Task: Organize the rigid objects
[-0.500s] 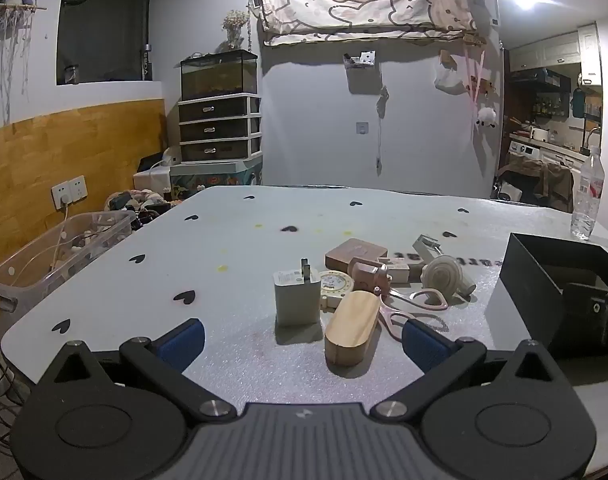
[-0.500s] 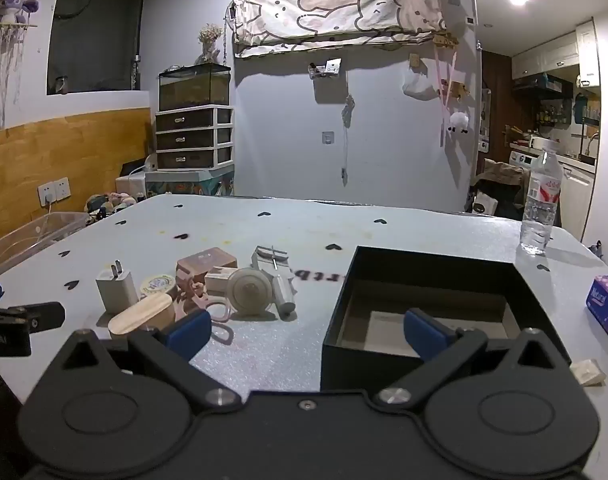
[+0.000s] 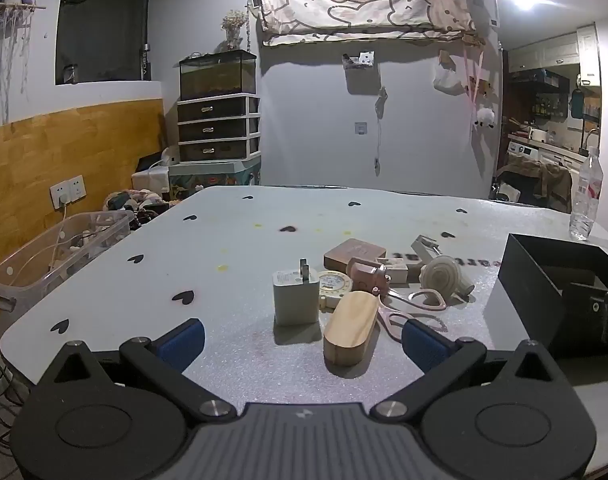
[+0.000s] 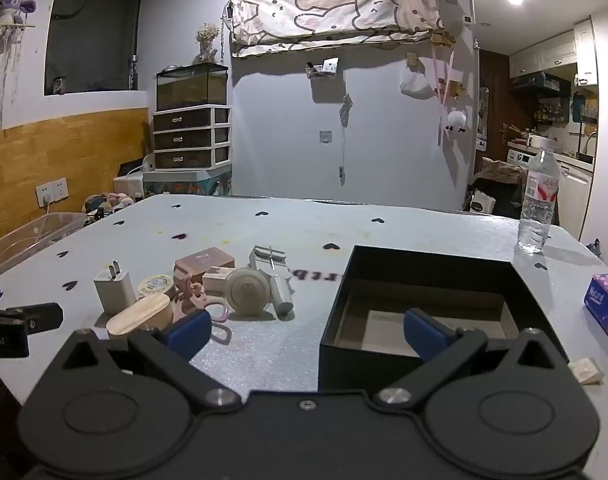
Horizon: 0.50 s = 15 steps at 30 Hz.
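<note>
A heap of small items lies on the grey table: a white plug charger (image 3: 295, 298) (image 4: 113, 290), a wooden oval block (image 3: 350, 330) (image 4: 141, 316), a round tape measure (image 3: 336, 284), pink scissors (image 3: 416, 308), a brown box (image 3: 354, 254) (image 4: 203, 260) and a round beige gadget (image 3: 442, 278) (image 4: 247, 290). An open black box (image 4: 424, 280) (image 3: 544, 280) stands to their right. My left gripper (image 3: 301, 338) is open and empty, just in front of the charger and block. My right gripper (image 4: 308, 330) is open and empty, at the black box's near left corner.
A water bottle (image 4: 538, 204) stands at the table's far right. A purple tissue pack (image 4: 606, 304) and a small white scrap (image 4: 586, 370) lie right of the box. A clear plastic bin (image 3: 55, 252) sits off the table's left edge.
The right gripper has edged slightly forward towards the black box. The left gripper has barely moved.
</note>
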### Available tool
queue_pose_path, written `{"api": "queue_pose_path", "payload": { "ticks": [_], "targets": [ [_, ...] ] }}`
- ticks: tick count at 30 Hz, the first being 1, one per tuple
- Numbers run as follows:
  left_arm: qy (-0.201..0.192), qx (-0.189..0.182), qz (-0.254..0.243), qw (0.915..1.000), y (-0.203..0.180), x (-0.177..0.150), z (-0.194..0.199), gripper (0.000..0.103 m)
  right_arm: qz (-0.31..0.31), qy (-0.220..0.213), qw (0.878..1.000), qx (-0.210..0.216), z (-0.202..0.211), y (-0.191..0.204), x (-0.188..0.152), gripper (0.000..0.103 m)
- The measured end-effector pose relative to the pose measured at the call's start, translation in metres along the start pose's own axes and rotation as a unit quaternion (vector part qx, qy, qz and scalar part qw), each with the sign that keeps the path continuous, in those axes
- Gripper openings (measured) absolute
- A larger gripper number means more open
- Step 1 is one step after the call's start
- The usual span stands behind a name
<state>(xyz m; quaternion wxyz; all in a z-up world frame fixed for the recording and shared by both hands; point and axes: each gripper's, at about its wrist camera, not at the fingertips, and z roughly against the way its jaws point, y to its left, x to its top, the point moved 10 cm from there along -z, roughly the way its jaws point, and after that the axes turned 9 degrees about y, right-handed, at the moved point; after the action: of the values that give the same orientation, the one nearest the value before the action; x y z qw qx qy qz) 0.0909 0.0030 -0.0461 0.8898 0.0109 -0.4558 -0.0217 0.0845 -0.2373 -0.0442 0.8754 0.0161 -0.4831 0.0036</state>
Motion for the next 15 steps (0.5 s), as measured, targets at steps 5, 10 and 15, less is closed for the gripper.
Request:
{"api": "queue_pose_path", "payload": {
  "ticks": [5, 10, 15],
  "targets": [
    [0.000, 0.001, 0.000, 1.0000, 0.0010, 0.0001, -0.0005, 0.103, 0.000, 0.000, 1.000, 0.000, -0.0010, 0.0001, -0.0003, 0.103],
    [0.000, 0.001, 0.000, 1.0000, 0.0014, 0.0000, -0.0004, 0.103, 0.000, 0.001, 1.000, 0.000, -0.0015, 0.0002, -0.0006, 0.103],
    [0.000, 0.000, 0.000, 1.0000, 0.0014, 0.0002, -0.0004, 0.103, 0.001, 0.001, 1.000, 0.001, -0.0015, 0.0011, -0.0009, 0.103]
  ]
}}
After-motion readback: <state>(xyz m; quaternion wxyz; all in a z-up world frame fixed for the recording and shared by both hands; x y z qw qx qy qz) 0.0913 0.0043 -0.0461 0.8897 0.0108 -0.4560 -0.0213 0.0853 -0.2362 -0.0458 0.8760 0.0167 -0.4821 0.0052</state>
